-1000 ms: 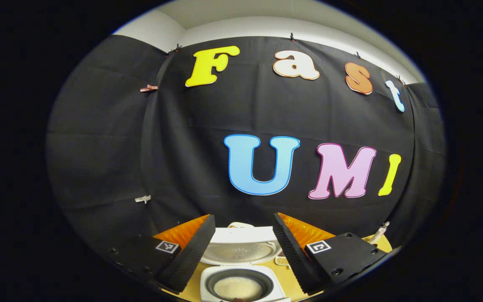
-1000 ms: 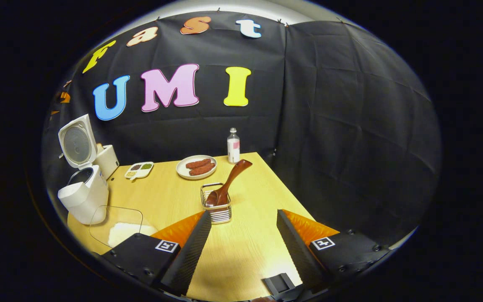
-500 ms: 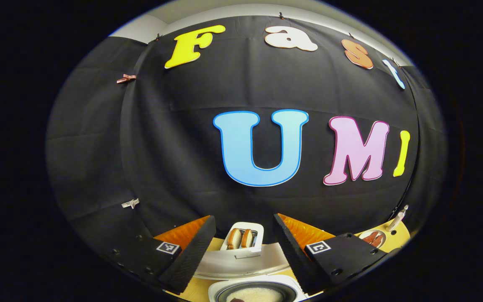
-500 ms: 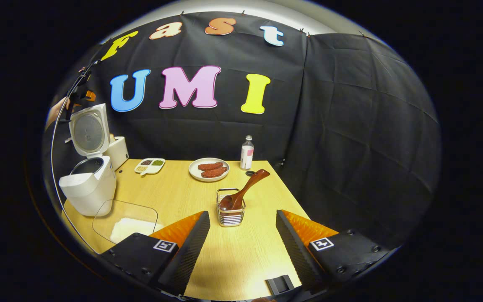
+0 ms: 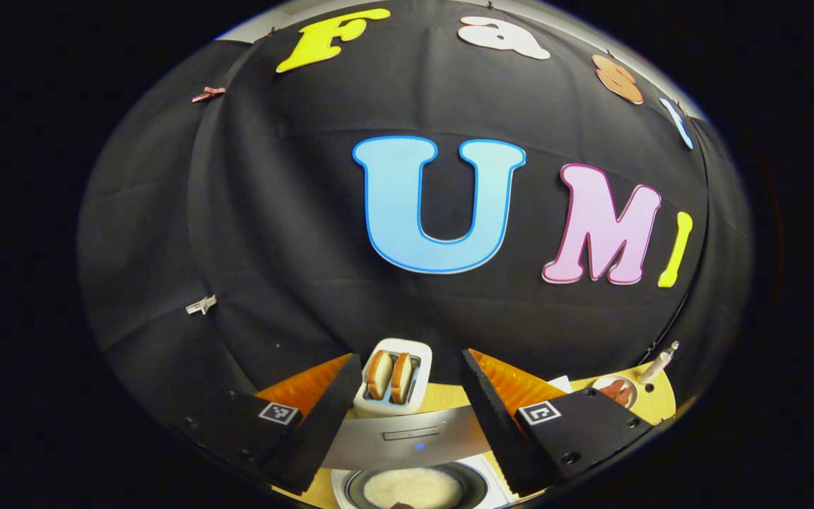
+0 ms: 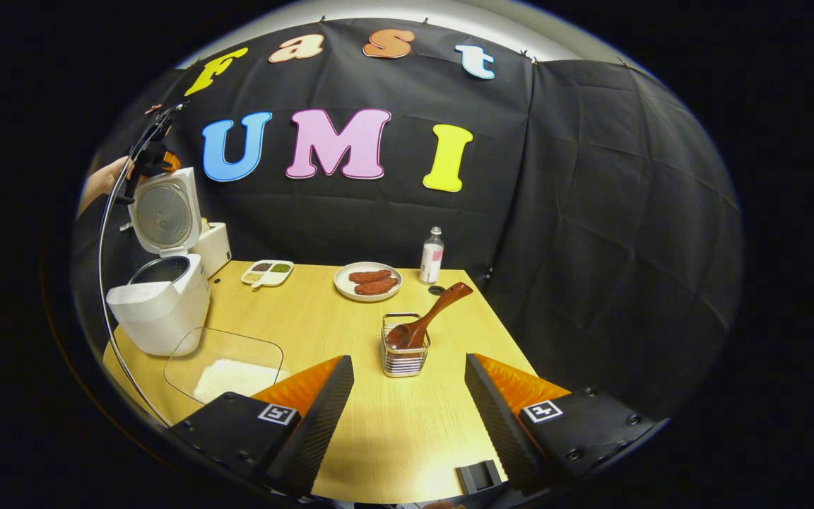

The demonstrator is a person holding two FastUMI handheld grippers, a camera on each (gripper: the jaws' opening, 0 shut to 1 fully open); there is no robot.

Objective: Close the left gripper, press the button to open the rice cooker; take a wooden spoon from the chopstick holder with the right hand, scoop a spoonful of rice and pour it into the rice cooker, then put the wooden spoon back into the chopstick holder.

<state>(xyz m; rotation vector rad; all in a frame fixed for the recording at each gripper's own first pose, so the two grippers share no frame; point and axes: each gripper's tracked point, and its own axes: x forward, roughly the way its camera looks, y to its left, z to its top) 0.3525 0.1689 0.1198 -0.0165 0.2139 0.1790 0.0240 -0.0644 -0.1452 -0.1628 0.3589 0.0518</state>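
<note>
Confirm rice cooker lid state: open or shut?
Open. In the right gripper view the rice cooker has its lid standing upright behind the exposed inner pot.

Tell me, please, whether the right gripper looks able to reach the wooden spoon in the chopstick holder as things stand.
Probably yes. The right gripper is open and faces the chopstick holder across bare table. The wooden spoon leans with its handle up and to the right, and nothing stands between them.

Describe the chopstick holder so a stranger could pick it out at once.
Start at the yellow wooden table and move toward its right edge, in front of the white plate of brown food. The chopstick holder is the small square wire basket there, the only container with a brown wooden spoon leaning out of it.
</note>
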